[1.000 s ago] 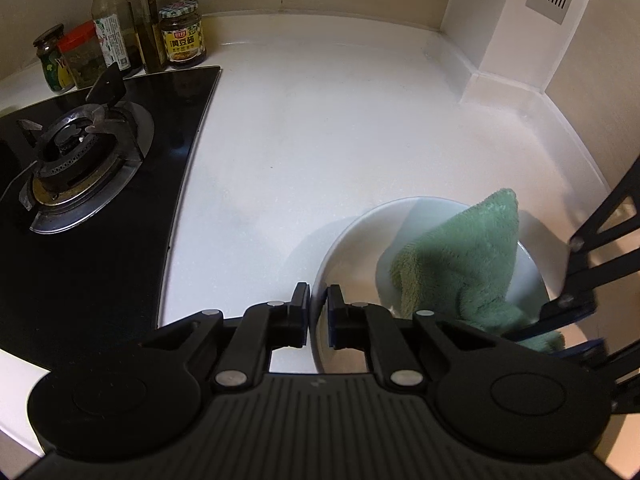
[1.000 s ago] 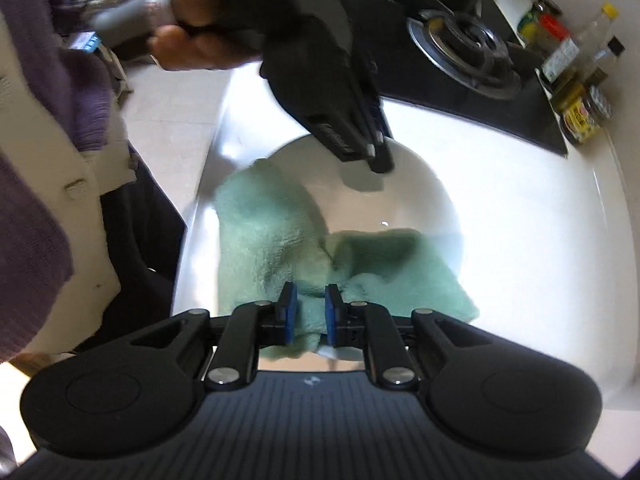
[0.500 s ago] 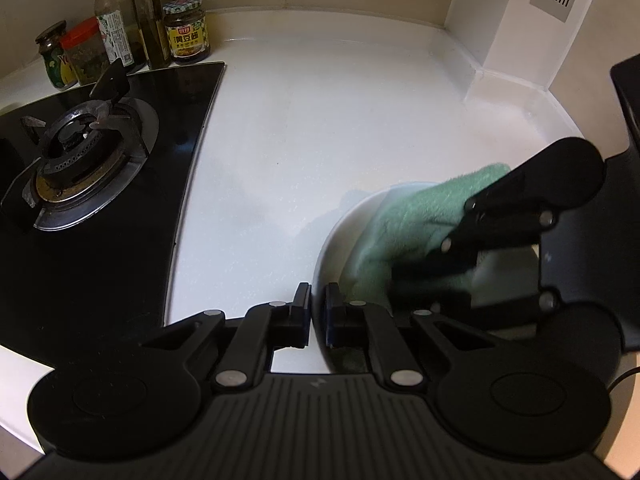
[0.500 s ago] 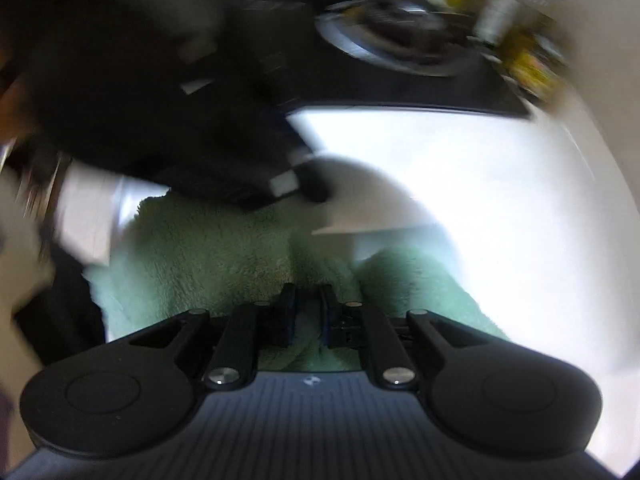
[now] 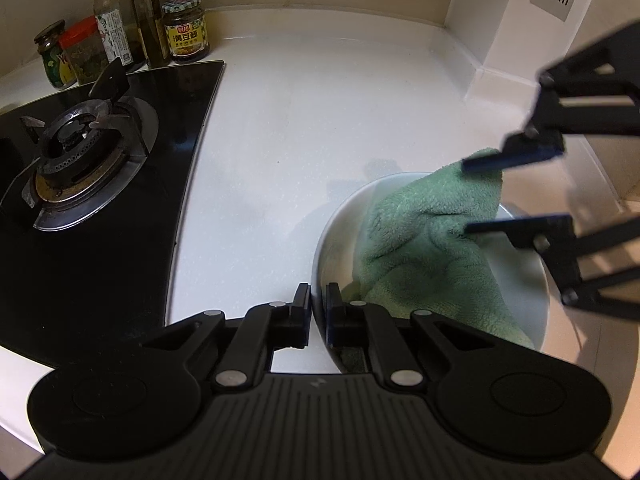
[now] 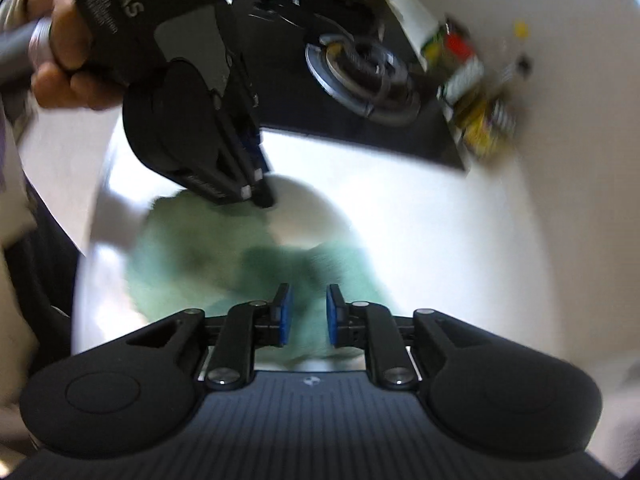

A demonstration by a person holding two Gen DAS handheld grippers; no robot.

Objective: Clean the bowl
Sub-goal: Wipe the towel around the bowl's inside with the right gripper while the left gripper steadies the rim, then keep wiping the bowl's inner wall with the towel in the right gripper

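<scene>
Your left gripper [image 5: 318,312] pinches the slick, breakable bowl [image 5: 340,224] rim; your right gripper [image 6: 306,314], parted, straddles the soft cloth [image 5: 432,224].

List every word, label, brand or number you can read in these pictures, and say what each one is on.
"DAS": white letters on the body of the left gripper, seen from the right wrist view; the smaller print beside it is too blurred to read.
Yellow-labelled jar: large Chinese characters, too small to read with confidence.
Bottles and other jars: label print too small.
</scene>
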